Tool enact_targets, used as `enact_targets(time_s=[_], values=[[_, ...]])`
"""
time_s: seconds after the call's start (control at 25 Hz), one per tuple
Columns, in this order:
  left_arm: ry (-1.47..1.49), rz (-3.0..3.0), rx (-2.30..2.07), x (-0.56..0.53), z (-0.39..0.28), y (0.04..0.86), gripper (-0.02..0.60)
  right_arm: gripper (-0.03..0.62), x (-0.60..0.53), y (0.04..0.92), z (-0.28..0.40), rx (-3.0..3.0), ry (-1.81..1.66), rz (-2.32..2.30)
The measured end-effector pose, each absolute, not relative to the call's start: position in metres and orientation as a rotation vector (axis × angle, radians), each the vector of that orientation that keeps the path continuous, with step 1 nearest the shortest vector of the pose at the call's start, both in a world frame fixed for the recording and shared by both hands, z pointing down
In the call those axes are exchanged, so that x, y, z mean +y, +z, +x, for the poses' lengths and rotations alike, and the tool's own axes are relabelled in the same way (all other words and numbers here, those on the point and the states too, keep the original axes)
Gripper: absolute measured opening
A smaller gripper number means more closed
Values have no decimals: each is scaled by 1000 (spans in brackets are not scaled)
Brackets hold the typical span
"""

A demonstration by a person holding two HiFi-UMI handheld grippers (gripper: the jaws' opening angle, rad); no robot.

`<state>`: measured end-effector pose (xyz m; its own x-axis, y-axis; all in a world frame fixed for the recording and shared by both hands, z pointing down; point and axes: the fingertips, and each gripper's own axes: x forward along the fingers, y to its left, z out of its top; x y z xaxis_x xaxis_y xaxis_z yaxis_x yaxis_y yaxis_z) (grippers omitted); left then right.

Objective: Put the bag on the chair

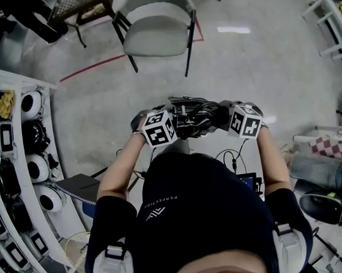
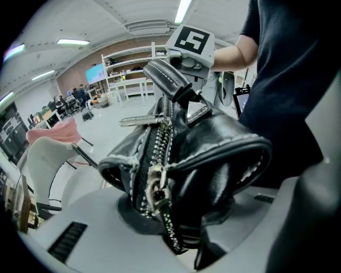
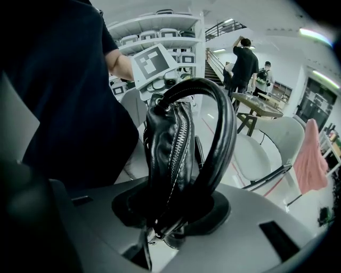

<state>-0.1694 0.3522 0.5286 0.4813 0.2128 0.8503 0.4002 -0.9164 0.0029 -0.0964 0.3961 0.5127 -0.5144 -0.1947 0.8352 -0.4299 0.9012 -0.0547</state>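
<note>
Close in front of the person's chest, a black leather handbag point(image 1: 195, 118) hangs in the air between the two grippers. At the left, the left gripper point(image 1: 171, 126) is clamped on the bag's zip end. At the right, the right gripper point(image 1: 224, 118) pinches the other end (the handle point(image 3: 226, 122) arches up from its jaws). Farther off stands the pale-seated chair point(image 1: 158, 32), well apart from the bag, with a red floor line point(image 1: 94, 67) to its left.

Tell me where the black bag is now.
In the head view the black bag is mid-frame, held between the left gripper and right gripper, short of the pale chair at top.
</note>
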Motion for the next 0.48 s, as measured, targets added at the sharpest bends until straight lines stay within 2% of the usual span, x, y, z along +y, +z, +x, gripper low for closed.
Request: enact_targets(time_s=[0.48], values=[[-1424,-2542,-457,262,-155,525,140,146,303,510,-79,-2107,292,383]])
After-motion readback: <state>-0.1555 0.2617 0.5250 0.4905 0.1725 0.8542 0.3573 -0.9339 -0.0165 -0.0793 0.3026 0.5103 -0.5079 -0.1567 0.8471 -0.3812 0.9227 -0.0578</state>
